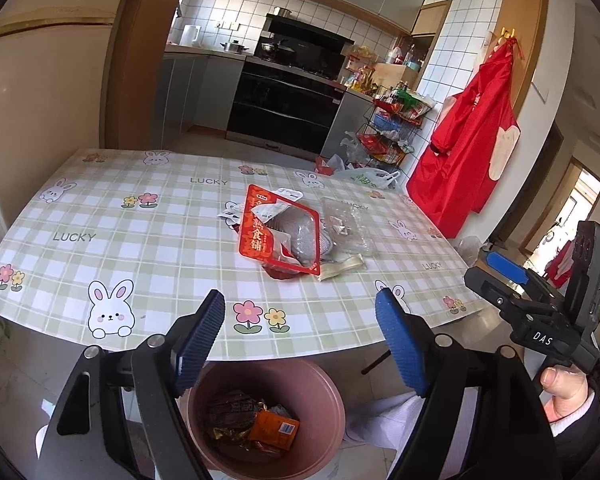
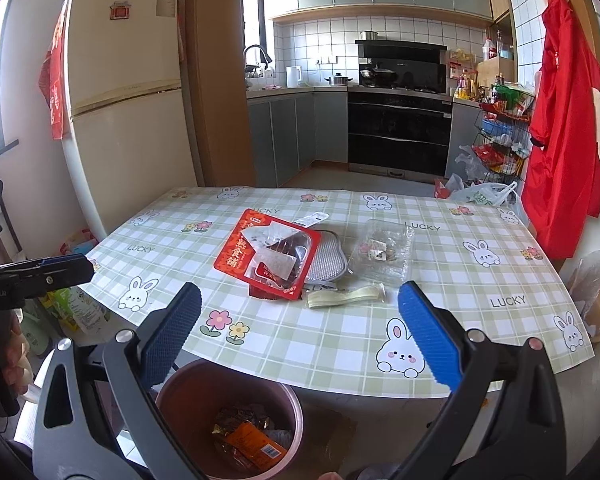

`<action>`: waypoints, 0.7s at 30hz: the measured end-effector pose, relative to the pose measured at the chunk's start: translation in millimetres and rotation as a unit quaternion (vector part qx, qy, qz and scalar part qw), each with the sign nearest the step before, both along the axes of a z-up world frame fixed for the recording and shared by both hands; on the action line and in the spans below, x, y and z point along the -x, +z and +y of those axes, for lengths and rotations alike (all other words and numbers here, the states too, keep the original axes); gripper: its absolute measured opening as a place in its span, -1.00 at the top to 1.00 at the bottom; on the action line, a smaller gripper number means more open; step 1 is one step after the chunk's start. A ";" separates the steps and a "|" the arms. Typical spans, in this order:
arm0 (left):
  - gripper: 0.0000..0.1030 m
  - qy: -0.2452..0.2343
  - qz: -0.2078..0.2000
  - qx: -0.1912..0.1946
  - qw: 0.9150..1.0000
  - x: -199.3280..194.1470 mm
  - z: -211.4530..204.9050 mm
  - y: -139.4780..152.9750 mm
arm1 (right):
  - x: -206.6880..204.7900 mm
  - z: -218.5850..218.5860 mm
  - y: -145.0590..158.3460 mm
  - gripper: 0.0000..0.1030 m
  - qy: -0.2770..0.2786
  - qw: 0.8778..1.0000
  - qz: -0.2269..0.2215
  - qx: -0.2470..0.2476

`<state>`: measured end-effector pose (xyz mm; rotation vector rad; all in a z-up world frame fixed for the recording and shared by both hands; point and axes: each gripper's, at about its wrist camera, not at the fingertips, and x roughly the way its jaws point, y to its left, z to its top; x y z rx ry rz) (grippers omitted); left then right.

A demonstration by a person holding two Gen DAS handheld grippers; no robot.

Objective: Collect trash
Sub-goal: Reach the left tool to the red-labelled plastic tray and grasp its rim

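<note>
Both grippers are hanging wide apart and empty over the pink bin (image 1: 266, 416): left gripper (image 1: 300, 340), right gripper (image 2: 300, 332). Red packaging (image 1: 278, 230) is lying on the table (image 1: 100, 216)

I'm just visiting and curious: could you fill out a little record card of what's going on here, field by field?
Place: kitchen, table with a bunny-pattern cloth
Left claw: open, empty, above the bin
Right claw: open, empty
Bin: pink, on the floor at the table's near edge, wrappers already inside
Still on table: red food package, clear plastic tray, pale strip wrapper
Job status: partly done; trash remains on the table
</note>
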<state>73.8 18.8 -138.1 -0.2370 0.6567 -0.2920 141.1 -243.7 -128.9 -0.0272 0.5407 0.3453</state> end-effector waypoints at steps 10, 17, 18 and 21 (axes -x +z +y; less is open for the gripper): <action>-0.44 -0.004 0.033 0.002 0.999 -37.6 8.0 -21.5 | -16.2 -4.2 -23.7 -0.89 -0.042 0.999 0.018 0.027; -0.23 -0.006 0.079 0.031 0.996 -100.0 7.7 -53.3 | -36.2 -21.3 -44.3 -0.89 -0.053 0.998 0.037 0.007; -0.18 -0.006 0.086 0.039 0.995 -109.4 7.5 -59.2 | -39.9 -23.1 -48.0 -0.89 -0.056 0.998 0.040 0.009; -0.06 -0.002 0.111 0.060 0.992 -140.5 6.8 -78.8 | -53.2 -30.9 -60.4 -0.89 -0.064 0.996 0.054 0.011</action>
